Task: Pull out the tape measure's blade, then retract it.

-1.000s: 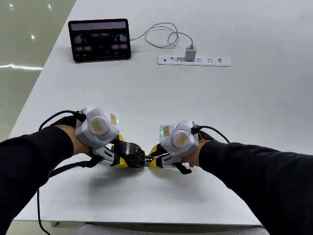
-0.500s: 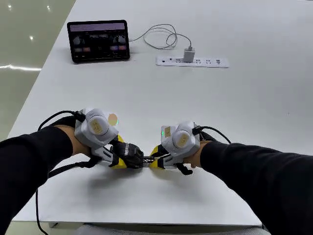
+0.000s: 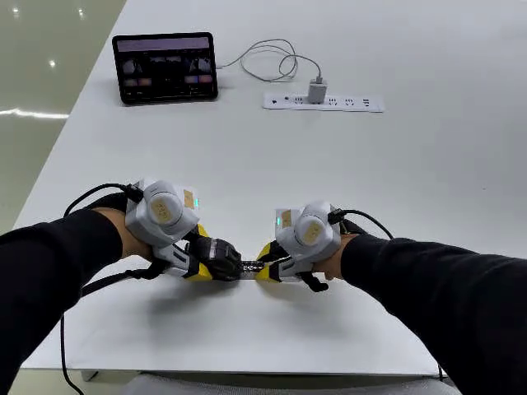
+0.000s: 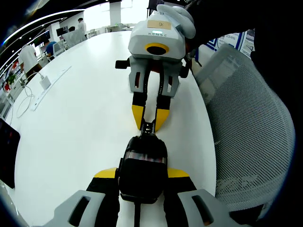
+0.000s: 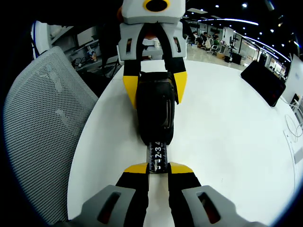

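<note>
As left claw (image 4: 142,174) clamps case (image 5: 155,109), blade (image 5: 158,158) pinched

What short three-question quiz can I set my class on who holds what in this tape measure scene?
1. True or false: the left gripper is shut on the tape measure.
2. Multiple choice: the right gripper pinches A) a pen, B) the blade, C) a screw.
3. Short answer: which dark-screened device stands at the far left of the table?

Key: 1 true. 2 B, with a short numbered stretch of it pulled out. 3 the tablet.
</note>
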`<act>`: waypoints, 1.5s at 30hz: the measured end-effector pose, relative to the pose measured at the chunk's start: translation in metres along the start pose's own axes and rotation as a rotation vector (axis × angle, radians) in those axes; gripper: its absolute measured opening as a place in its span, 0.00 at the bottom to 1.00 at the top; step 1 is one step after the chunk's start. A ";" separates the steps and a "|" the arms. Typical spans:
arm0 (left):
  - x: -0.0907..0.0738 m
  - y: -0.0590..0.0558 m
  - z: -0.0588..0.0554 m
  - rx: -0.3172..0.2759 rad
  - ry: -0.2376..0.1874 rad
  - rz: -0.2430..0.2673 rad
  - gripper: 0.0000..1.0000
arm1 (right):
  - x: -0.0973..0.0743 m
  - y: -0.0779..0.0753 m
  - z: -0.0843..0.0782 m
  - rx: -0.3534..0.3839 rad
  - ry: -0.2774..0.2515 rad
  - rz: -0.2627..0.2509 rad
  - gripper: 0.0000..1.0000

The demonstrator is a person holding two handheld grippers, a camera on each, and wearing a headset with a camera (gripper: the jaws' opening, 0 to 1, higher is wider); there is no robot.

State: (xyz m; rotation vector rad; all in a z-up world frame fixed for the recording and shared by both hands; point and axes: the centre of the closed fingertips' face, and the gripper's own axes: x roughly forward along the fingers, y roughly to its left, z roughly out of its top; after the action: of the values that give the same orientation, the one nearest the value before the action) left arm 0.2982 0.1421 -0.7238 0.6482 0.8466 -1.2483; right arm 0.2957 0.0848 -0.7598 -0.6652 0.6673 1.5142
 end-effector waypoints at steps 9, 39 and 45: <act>0.001 0.001 -0.001 -0.005 0.004 0.001 0.32 | -0.004 -0.001 -0.005 -0.006 0.012 -0.004 0.10; 0.000 -0.002 0.001 -0.005 0.012 0.004 0.32 | -0.018 -0.001 -0.022 -0.002 0.034 -0.019 0.10; 0.000 -0.002 0.001 -0.003 0.014 0.006 0.32 | -0.022 0.000 -0.025 0.001 0.037 -0.023 0.10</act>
State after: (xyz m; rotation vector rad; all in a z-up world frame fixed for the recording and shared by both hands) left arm 0.2964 0.1408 -0.7235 0.6569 0.8573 -1.2385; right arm 0.2975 0.0517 -0.7603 -0.6993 0.6861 1.4837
